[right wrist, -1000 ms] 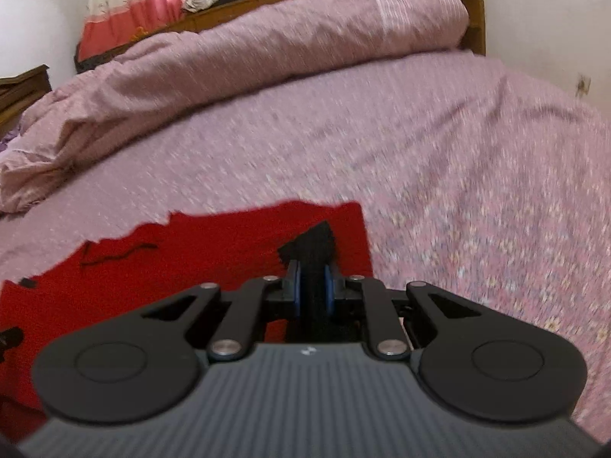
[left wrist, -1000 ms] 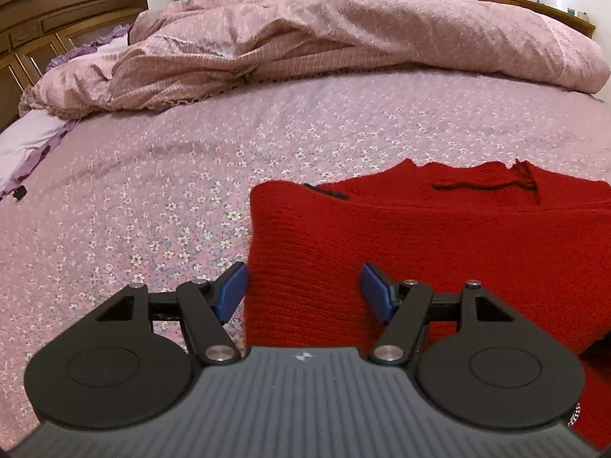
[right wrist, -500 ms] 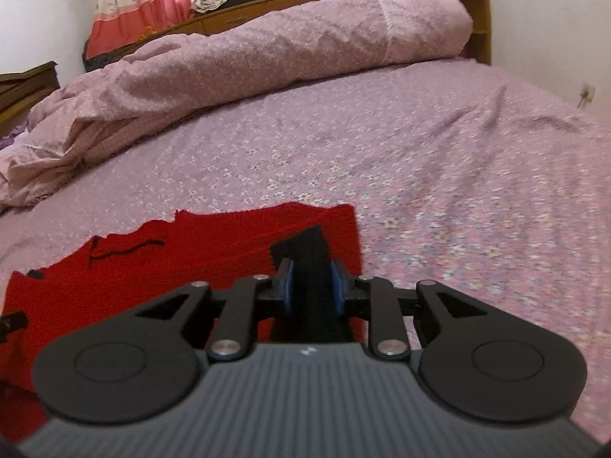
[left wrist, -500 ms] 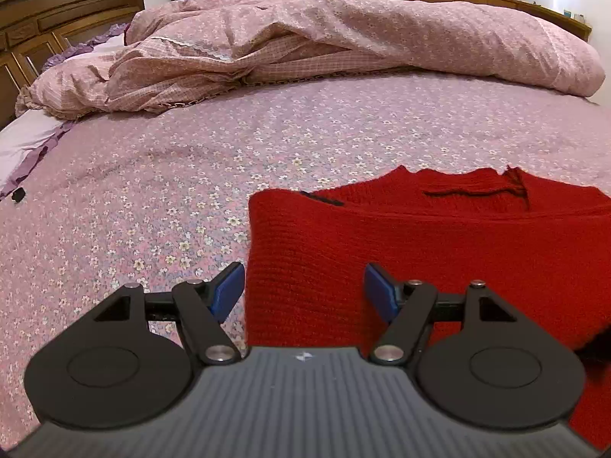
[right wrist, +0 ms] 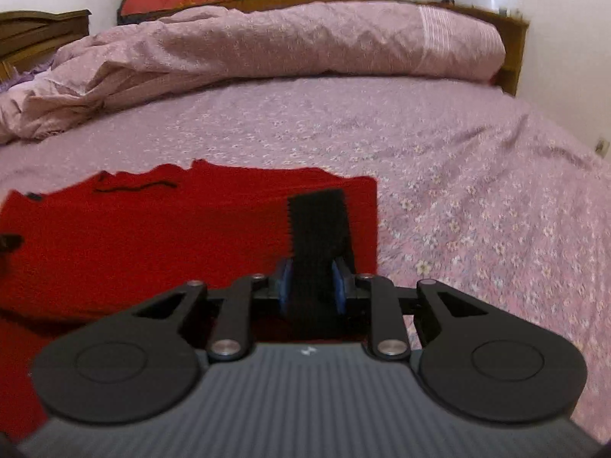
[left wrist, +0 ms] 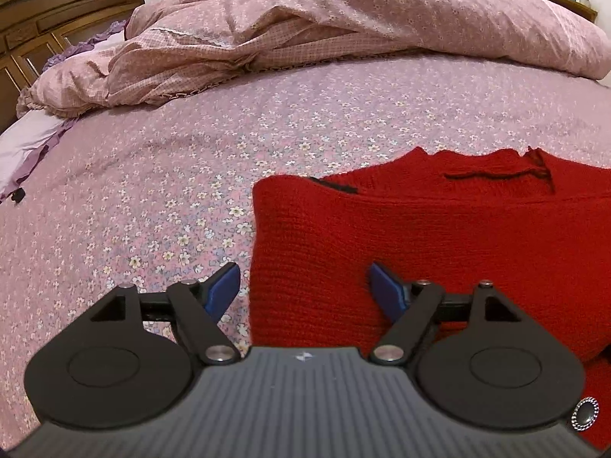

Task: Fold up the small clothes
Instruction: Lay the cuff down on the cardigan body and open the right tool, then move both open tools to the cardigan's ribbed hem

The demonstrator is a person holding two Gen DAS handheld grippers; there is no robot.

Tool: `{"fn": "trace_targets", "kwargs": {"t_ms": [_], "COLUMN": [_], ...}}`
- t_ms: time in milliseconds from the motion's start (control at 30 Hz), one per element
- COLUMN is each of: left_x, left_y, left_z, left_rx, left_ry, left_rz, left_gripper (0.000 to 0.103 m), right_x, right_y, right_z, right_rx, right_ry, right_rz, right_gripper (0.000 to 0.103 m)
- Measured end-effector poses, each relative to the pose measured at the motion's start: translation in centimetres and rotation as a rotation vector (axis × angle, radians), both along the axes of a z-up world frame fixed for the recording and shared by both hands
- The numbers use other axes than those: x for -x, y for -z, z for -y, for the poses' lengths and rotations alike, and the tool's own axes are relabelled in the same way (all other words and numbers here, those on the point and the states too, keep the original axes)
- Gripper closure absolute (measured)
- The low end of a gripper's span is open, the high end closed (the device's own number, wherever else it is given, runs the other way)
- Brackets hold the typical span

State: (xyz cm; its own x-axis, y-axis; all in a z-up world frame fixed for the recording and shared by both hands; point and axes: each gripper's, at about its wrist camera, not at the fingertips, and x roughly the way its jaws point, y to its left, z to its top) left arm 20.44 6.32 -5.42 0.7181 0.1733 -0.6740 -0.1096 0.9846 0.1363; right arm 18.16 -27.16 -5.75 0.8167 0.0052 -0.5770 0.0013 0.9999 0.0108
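Note:
A red knit sweater (left wrist: 439,236) lies flat on the flowered pink bed sheet (left wrist: 152,191). My left gripper (left wrist: 303,271) hovers over its near left corner. Its jaws are opening, and the blue pads (left wrist: 225,284) stand wide apart and press on nothing. In the right wrist view the sweater (right wrist: 152,236) spreads out to the left. My right gripper (right wrist: 311,282) is shut on the sweater's black ribbed cuff (right wrist: 317,225), which sticks up and forward between the pads over the sweater's right edge.
A crumpled pink duvet (left wrist: 305,19) is heaped along the far side of the bed. A wooden headboard (left wrist: 46,11) and a purple pillow (left wrist: 23,145) are at the left. A wall (right wrist: 565,57) bounds the right. A dark round button (left wrist: 584,414) shows by my left gripper.
My left gripper's jaws have spread wider over the sweater's corner. The right gripper's jaws have parted a little around the black cuff, and that gripper has rolled and shifted slightly.

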Motion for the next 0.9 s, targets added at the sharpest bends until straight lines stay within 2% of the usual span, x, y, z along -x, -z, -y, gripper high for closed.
{"fn": "trace_targets", "kwargs": {"t_ms": [67,333,433,567,733,900], "left_x": [-0.2,0.2,1.3,2.9,5.5,8.1], "left_y": [0.0,-1.1,-2.0,-3.1,-4.4,-4.9], "left_z": [-0.3,-0.6,-0.6,-1.0,-1.7,-2.5], "left_rx": [0.013,0.039,0.029,0.029,0.052,0.072], "left_ry": [-0.004,-0.026,-0.04,-0.052,-0.06,-0.085], "left_rz": [-0.005,-0.025,-0.023,-0.021,-0.017,-0.036], "left_gripper": [0.02,0.019,0.019,0.019,0.019,0.019], "right_x": [-0.1,-0.6,-0.2,1.3,3.7,6.3], "right_y": [0.0,-0.4,-1.0,-1.8,-3.1,-4.2], "right_z": [0.4,0.5,0.8,0.6,0.4,1.0], "right_rx": [-0.033,-0.055,-0.092,-0.12,-0.109,-0.176], "right_ry": [0.015,0.018,0.026,0.023,0.006,0.011], "right_rz": [-0.003,-0.033,-0.032,-0.018,0.005,0.011], "right_gripper": [0.077,0.075,0.07,0.041,0.041,0.041]}}
